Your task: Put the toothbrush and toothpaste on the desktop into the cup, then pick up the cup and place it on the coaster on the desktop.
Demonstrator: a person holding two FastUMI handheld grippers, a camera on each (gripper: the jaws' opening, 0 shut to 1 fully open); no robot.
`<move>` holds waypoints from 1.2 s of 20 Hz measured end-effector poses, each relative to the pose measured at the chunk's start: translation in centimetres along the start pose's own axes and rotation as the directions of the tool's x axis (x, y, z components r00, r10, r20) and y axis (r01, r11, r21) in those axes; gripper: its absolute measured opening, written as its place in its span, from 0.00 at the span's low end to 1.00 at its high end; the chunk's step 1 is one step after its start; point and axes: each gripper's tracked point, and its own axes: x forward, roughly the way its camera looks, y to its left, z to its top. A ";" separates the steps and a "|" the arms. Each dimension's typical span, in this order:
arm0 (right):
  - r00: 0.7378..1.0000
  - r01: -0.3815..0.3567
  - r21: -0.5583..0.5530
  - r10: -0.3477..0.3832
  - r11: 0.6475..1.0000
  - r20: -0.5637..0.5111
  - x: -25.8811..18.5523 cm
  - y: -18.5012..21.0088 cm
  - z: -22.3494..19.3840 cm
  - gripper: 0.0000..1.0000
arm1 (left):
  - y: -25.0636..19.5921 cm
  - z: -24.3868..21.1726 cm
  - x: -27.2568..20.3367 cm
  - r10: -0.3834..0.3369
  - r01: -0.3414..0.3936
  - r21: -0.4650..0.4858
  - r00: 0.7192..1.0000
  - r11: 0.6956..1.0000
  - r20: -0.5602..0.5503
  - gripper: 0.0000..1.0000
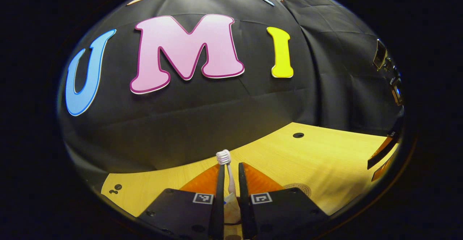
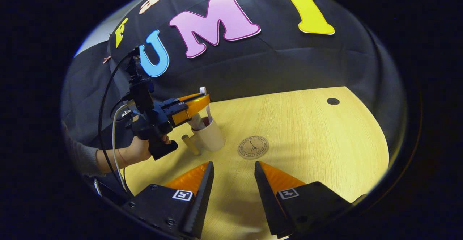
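Left gripper [image 1: 229,176]: we log its 2 fingers closed on the toothbrush [image 1: 225,160], bristles up, handle end over the white cup [image 2: 210,135].
Right gripper [image 2: 233,182]: fingers spread wide, holding nothing, above the desktop [image 2: 307,135].
Toothpaste tube [image 2: 190,144]: lying just beside the cup.
Coaster [image 2: 253,147]: near the cup.
Risk, in our judgement: a tilted release tips the cup.

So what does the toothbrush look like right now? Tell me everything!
The toothbrush is thin and pale, whitish pink, and looks like plastic, with a white bristly head at the top. The left hand-held gripper pinches its handle between both fingers, so it stands nearly upright with the bristles poking out above the fingertips. In the right gripper view it is held right over the white cup, its lower end reaching down into the cup's mouth.
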 end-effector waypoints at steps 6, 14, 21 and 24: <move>1.000 -0.001 -0.011 0.001 1.000 -0.002 -0.5 0.4 0.7 0.70 | -0.2 -0.8 -1.3 0.014 -0.011 0.035 0.998 0.999 -0.067 0.48; 1.000 0.003 -0.016 -0.003 1.000 -0.002 -2.0 0.7 1.2 0.70 | -0.2 0.3 -4.5 0.038 -0.023 0.127 0.993 0.992 -0.115 0.57; 1.000 0.007 -0.009 -0.007 1.000 0.004 -3.3 0.7 1.3 0.70 | -0.1 -0.1 -10.5 0.006 0.022 0.133 0.979 0.991 -0.205 0.61; 1.000 0.007 -0.008 -0.007 1.000 -0.001 -3.7 0.5 0.8 0.70 | 0.5 -1.7 -11.9 -0.015 0.054 0.133 0.959 0.990 -0.282 0.62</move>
